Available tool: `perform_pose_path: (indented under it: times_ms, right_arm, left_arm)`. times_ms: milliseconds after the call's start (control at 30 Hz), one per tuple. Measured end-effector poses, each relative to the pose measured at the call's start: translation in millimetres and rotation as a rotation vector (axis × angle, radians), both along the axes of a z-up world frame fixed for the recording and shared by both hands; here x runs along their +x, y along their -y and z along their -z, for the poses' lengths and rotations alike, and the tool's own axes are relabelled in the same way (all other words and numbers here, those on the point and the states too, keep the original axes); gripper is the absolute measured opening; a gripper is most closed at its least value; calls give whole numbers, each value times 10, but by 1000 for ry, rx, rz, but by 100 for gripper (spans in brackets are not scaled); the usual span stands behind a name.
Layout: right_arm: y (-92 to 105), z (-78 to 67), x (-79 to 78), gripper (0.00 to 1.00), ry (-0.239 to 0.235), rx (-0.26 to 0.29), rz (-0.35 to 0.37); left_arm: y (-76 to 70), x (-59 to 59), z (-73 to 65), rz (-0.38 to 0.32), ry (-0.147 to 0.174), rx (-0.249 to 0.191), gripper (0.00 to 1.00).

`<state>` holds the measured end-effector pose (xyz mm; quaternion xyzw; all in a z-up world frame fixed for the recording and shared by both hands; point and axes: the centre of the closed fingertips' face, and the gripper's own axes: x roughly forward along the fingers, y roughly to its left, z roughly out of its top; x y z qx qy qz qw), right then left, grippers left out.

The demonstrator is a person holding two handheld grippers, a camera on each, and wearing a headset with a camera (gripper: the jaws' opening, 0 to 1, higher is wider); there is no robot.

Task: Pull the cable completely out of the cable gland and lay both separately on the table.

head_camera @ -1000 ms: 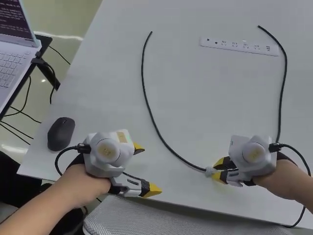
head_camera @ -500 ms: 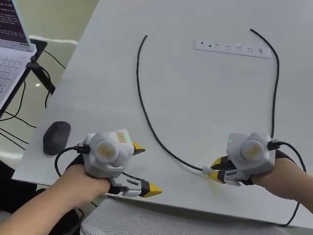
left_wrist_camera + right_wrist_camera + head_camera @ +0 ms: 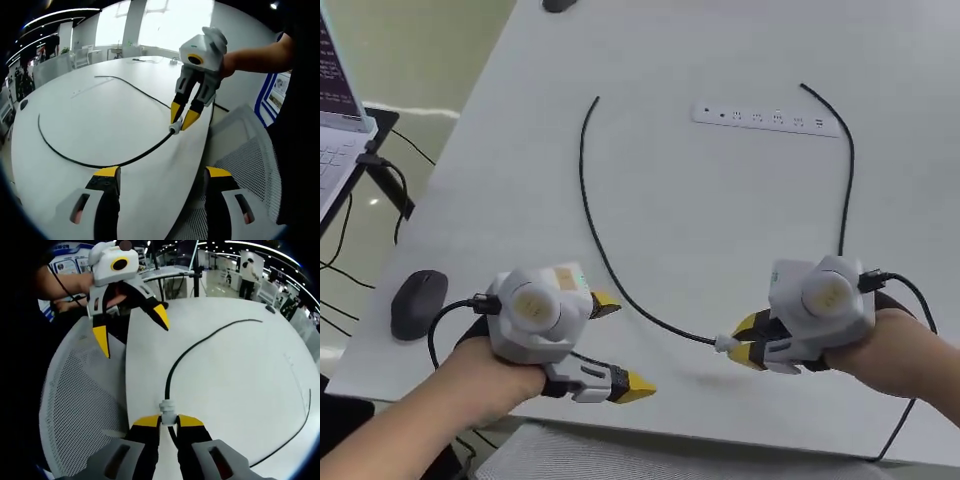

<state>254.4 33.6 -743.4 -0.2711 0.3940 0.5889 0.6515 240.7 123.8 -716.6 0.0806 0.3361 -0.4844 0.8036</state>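
Right gripper [image 3: 740, 342] clamps small white cable gland [image 3: 724, 344] on long black cable [image 3: 582, 165] by tabletop's [image 3: 720, 210] near edge; left gripper [image 3: 626, 345] gapes

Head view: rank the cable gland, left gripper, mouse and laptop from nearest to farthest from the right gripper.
1. cable gland: gripped at the jaw tips of the right gripper.
2. left gripper: open, to the left, by the table's near edge.
3. mouse: at the table's left edge.
4. laptop: off the table, far left.
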Motion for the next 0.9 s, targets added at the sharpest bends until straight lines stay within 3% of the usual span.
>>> perform_pose_path:
  times_ms: [167, 367, 633, 800, 900]
  right_arm:
    - [-52, -195, 9, 7, 13, 13, -11]
    - [-68, -329, -6, 7, 22, 16, -30]
    - [-68, -520, -30, 7, 47, 21, -53]
    - [-68, -561, -47, 7, 63, 11, -75]
    - [-74, -605, -65, 7, 69, 12, -91]
  left_arm:
    - [92, 62, -148, 8, 20, -32, 67]
    - [245, 145, -271, 13, 34, -85, 65]
    - [465, 181, -320, 49, 40, -136, 61]
    - [605, 182, -317, 75, 35, -166, 56]
    - [678, 165, -328, 102, 50, -177, 52]
